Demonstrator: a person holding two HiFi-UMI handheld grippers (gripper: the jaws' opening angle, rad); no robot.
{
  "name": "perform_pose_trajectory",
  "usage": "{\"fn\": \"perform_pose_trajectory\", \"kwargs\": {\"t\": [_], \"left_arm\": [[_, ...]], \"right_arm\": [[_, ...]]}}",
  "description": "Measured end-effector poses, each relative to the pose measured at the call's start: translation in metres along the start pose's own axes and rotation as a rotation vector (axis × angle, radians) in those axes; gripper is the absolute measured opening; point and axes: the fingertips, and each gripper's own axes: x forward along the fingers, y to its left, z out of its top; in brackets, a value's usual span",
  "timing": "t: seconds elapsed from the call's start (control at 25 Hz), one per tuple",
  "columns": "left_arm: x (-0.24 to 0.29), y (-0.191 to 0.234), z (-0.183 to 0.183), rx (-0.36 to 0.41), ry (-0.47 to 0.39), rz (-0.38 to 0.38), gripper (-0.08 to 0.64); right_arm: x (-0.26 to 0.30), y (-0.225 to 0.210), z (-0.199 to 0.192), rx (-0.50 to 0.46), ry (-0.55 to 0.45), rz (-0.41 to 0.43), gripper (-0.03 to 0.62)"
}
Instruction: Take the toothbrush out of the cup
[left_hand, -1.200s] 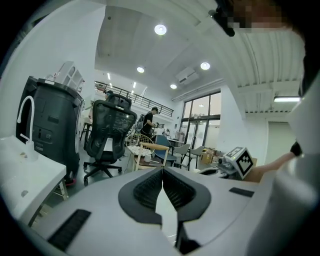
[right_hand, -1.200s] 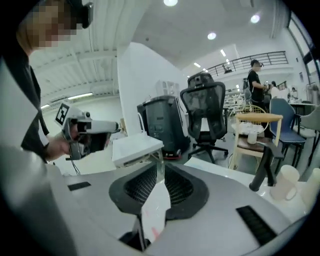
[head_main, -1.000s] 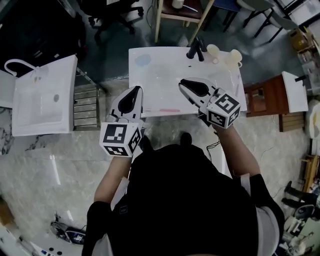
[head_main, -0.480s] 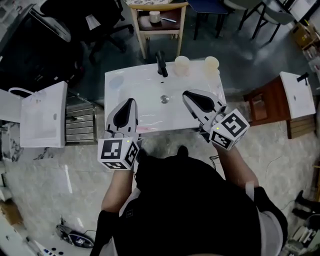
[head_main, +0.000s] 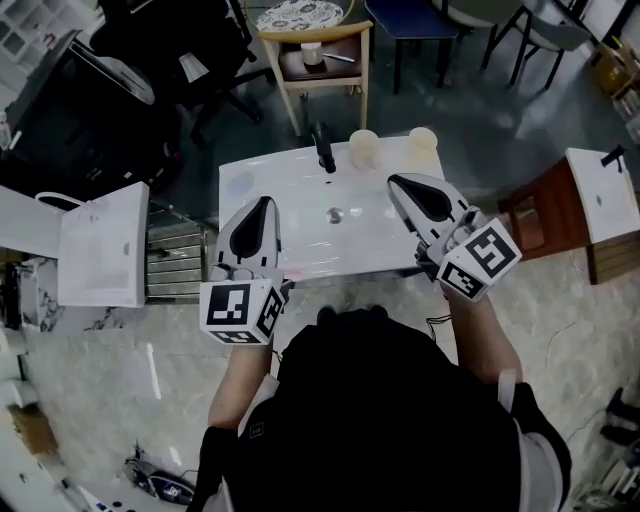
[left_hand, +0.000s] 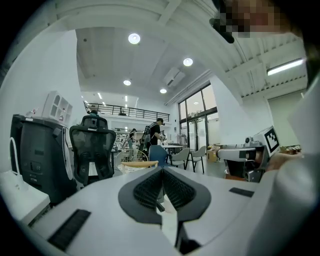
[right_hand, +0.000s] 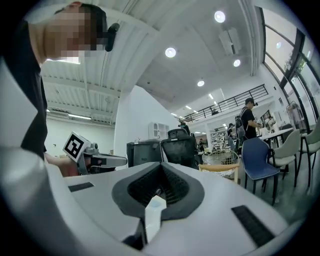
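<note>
While I watch from the head view, both hands have come up and back in the last second. They now hang over the near edge of the sink (head_main: 250, 185) instead of reaching across it. The left gripper (head_main: 262, 208) has its jaws pressed together with nothing between them. Its own view looks level across the room, not down at the basin. The right gripper (head_main: 400, 185), further right and a little farther in, is likewise closed and empty.

Just right of the left gripper, on the near rim, I see a faint pink streak (head_main: 296, 271). It may be the toothbrush lying flat, but it is too small for me to be sure.

Beyond the drain, the faucet (head_main: 322, 150) stands at the far edge. Two pale cups (head_main: 363, 148) (head_main: 422, 142) sit to its right, and I can make out no brush in either.

With neither gripper holding anything and both lifted clear, I judge the removal is probably finished. If that streak is not the brush, it has not begun.
</note>
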Motion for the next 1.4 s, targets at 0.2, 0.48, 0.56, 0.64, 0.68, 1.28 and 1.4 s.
{"fn": "perform_pose_trajectory", "kwargs": {"t": [0.2,0.48,0.56,0.64,0.68,1.28,1.4], "left_arm": [[0.009,0.016,0.001,-0.005,-0.014,0.014,0.017],[0.013,0.021,-0.003,-0.019,-0.013,-0.008,0.017],[0.013,0.021,-0.005,-0.025,-0.009,-0.014,0.017],[0.012,0.022,-0.007,-0.03,-0.005,-0.019,0.017],[0.012,0.023,-0.008,-0.03,-0.004,-0.02,0.017],[0.023,0.044,-0.011,-0.005,0.005,0.013,0.017],[0.021,0.047,-0.012,-0.027,0.001,0.018,0.017]], "right_arm": [[0.007,-0.012,0.011,0.003,-0.046,-0.053,0.028],[0.009,-0.02,0.006,0.006,-0.038,-0.136,0.028],[0.011,-0.016,0.004,0.004,-0.032,-0.137,0.028],[0.012,-0.013,0.003,-0.001,-0.031,-0.134,0.028],[0.013,-0.013,0.002,-0.001,-0.031,-0.136,0.028],[0.028,-0.019,0.001,-0.003,-0.027,-0.162,0.028],[0.03,-0.016,-0.001,0.009,-0.019,-0.161,0.028]]}}
